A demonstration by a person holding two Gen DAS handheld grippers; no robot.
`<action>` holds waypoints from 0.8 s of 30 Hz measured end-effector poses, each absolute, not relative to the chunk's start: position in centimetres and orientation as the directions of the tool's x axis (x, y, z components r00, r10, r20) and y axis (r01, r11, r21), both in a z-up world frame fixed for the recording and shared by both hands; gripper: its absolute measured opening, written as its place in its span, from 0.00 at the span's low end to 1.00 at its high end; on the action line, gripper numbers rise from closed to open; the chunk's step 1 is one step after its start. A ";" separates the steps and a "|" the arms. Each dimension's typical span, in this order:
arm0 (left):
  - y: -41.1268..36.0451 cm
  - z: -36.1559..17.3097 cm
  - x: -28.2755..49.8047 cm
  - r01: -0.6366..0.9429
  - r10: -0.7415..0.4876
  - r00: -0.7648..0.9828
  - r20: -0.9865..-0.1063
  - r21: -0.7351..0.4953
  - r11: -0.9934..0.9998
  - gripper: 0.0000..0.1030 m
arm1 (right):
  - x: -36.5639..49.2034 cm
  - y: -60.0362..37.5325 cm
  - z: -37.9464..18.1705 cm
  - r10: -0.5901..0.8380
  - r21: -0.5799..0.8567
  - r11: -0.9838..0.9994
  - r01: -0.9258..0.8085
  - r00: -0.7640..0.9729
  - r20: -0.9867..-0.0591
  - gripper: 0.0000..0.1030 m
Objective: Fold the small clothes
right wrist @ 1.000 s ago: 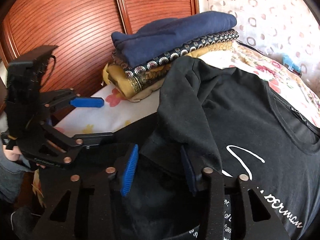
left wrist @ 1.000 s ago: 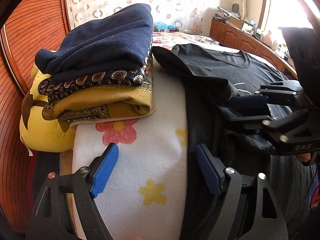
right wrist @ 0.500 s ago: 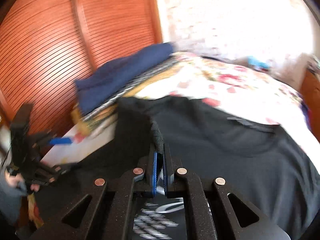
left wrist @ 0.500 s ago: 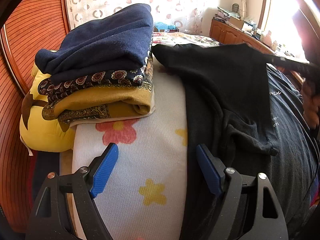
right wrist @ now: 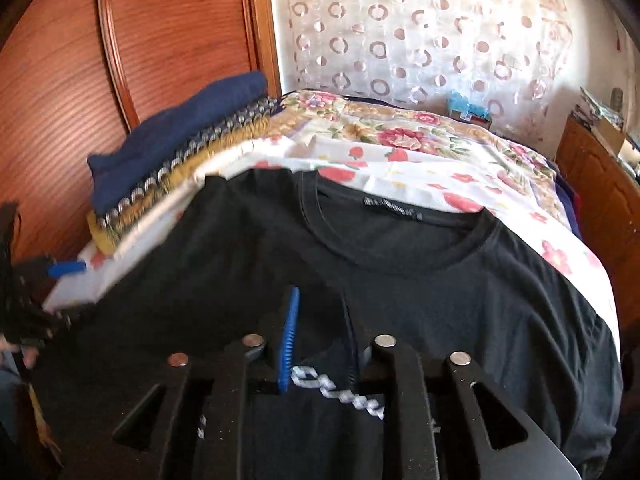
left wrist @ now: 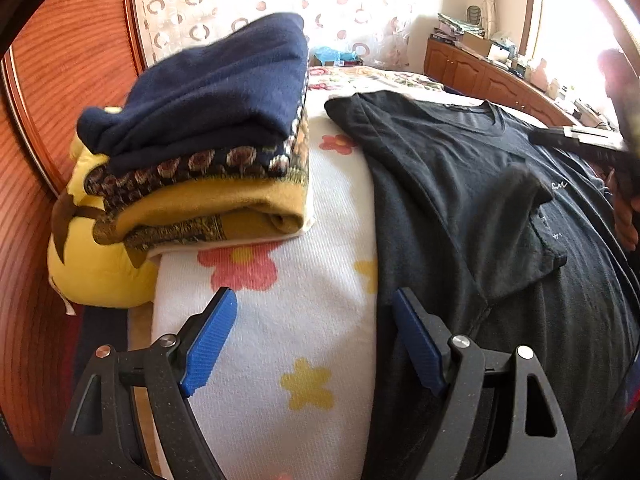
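A black T-shirt (left wrist: 460,184) with white print lies face up on the bed; it also shows in the right wrist view (right wrist: 420,280). Its left sleeve (left wrist: 520,232) is folded in over the chest. My left gripper (left wrist: 312,344) is open and empty, low over the white flowered blanket (left wrist: 280,320) at the shirt's left edge. My right gripper (right wrist: 320,340) is open over the shirt's chest, holding nothing; its body shows at the right edge of the left wrist view (left wrist: 580,144).
A stack of folded clothes, navy on top (left wrist: 208,96), sits on a yellow pillow (left wrist: 92,272) by the wooden headboard (left wrist: 36,160); the stack also shows in the right wrist view (right wrist: 172,152). A wooden cabinet (left wrist: 480,76) stands beyond the bed.
My right gripper carried the sleeve across the shirt, then opened and let it go; the sleeve now lies folded on the chest. My left gripper has stayed put.
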State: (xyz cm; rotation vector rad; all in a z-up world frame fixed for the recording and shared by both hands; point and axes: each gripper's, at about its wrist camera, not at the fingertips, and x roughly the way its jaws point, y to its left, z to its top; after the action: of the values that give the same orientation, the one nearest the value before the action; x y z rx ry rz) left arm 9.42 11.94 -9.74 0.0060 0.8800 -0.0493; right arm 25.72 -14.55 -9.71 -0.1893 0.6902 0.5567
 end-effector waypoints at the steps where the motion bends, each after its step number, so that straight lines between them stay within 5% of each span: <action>1: 11.7 -9.3 9.3 0.050 -0.045 0.648 -0.761 -0.016 0.999 0.78 | 25.5 -15.0 -10.0 0.414 0.007 0.841 -0.541 0.635 -0.652 0.35; 11: 7.7 -5.9 11.9 0.153 -0.159 0.699 -0.697 -0.071 0.986 0.78 | 24.3 -22.3 -10.7 0.285 -0.039 0.902 -0.431 0.660 -0.695 0.43; 18: 6.9 -6.3 17.2 0.164 -0.211 0.658 -0.723 -0.136 0.977 0.51 | 23.7 -25.2 -12.0 0.261 -0.034 0.911 -0.412 0.636 -0.726 0.43; 24: 6.5 -7.0 20.6 0.116 -0.136 0.634 -0.761 -0.080 0.990 0.47 | 23.3 -25.0 -12.0 0.267 -0.040 0.910 -0.412 0.658 -0.704 0.44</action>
State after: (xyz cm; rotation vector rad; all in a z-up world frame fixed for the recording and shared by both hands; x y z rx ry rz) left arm 20.59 6.50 -7.02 -0.0248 0.8726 -0.1438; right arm 23.34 -24.96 -12.04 -0.2034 0.7612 0.3870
